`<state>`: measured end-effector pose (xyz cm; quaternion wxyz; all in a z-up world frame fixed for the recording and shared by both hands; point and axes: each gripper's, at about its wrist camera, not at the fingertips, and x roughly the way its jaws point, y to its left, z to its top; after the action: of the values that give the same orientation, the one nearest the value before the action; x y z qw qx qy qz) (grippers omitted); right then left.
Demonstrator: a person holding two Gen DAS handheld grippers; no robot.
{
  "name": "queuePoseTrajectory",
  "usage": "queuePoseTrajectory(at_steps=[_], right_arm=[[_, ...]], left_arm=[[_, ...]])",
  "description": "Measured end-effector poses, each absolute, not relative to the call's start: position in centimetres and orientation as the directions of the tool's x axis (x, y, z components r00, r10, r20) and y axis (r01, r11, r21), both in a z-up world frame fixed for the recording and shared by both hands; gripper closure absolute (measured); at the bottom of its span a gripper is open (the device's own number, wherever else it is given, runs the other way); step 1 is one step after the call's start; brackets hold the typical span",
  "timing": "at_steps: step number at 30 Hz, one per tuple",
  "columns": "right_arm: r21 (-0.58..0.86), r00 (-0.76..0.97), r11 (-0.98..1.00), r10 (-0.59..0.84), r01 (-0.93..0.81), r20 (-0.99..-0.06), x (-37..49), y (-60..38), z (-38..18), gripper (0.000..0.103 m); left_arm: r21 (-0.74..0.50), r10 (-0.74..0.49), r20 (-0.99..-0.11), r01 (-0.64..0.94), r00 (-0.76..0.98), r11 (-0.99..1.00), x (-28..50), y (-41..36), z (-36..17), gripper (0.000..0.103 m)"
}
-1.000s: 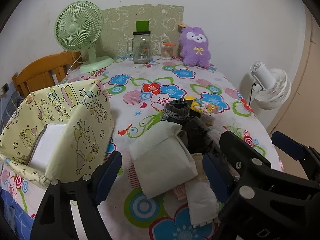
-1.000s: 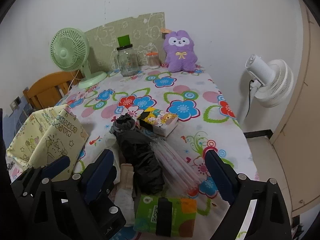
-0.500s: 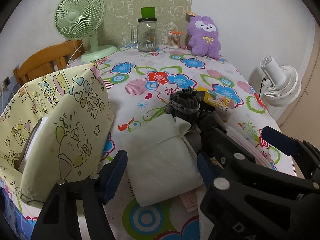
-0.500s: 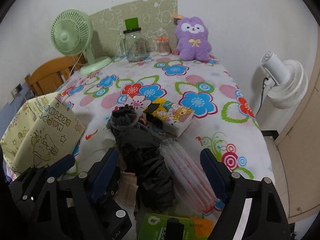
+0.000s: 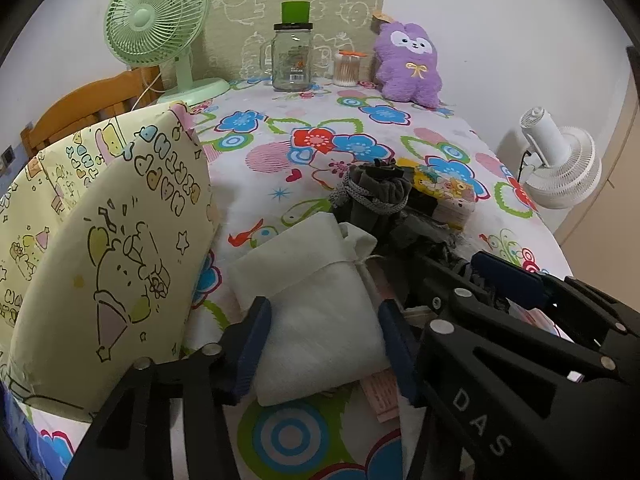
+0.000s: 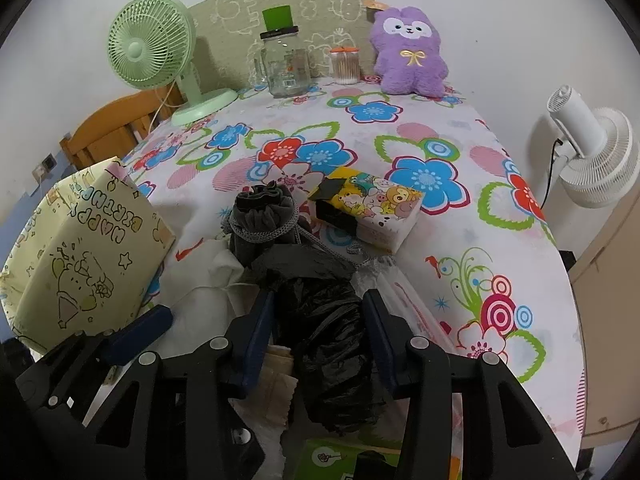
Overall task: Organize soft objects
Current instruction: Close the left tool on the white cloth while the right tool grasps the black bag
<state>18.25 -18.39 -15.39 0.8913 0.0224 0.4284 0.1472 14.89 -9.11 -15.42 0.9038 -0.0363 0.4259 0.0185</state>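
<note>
A white drawstring cloth pouch (image 5: pixel 316 316) lies on the flowered tablecloth, with my left gripper (image 5: pixel 324 344) open and its fingers on either side of it. My right gripper (image 6: pixel 318 342) straddles a crumpled black plastic bag (image 6: pixel 328 344), jaws close around it but not clearly pressing. A grey drawstring pouch (image 6: pixel 262 216) lies just beyond, also in the left wrist view (image 5: pixel 376 196). A yellow cartoon fabric storage box (image 5: pixel 104 248) stands open at the left, also in the right wrist view (image 6: pixel 84 256).
A cartoon tissue pack (image 6: pixel 372 208), a clear striped bag (image 6: pixel 416 320) and a green packet (image 6: pixel 344 460) lie near the pile. A green fan (image 5: pixel 160 28), glass jar (image 5: pixel 292 60), cotton-swab jar (image 5: pixel 348 68) and purple plush (image 5: pixel 408 64) stand at the back. A white fan (image 5: pixel 560 160) stands off the table's right edge.
Both grippers have moved forward and down onto the pile. The left now brackets the white pouch; the right has narrowed around the black bag.
</note>
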Motion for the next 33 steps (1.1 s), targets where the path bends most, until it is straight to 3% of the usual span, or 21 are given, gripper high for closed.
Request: queuePoseTrajectory(at_steps=[7,10,33], right_arm=[[0.167,0.597,0.958,0.277,-0.234,-0.753,17.9,-18.6,-15.4,0.067],[0.172,0.599,0.958,0.279,-0.23,-0.751,17.8,-18.6,-15.1,0.071],[0.171,0.695,0.969,0.248,-0.18,-0.675,15.2,-20.3,-9.8,0.076]], left_arm=[[-0.05,-0.016,-0.767,-0.034,0.642,0.998,14.5,-9.4,-15.1,0.077],[-0.048,-0.018,-0.767,-0.03,0.641,0.998,14.4,-9.5,-14.9,0.08],[-0.032,-0.034,-0.714,0.016,0.699,0.999,12.9,-10.7,-10.0,0.083]])
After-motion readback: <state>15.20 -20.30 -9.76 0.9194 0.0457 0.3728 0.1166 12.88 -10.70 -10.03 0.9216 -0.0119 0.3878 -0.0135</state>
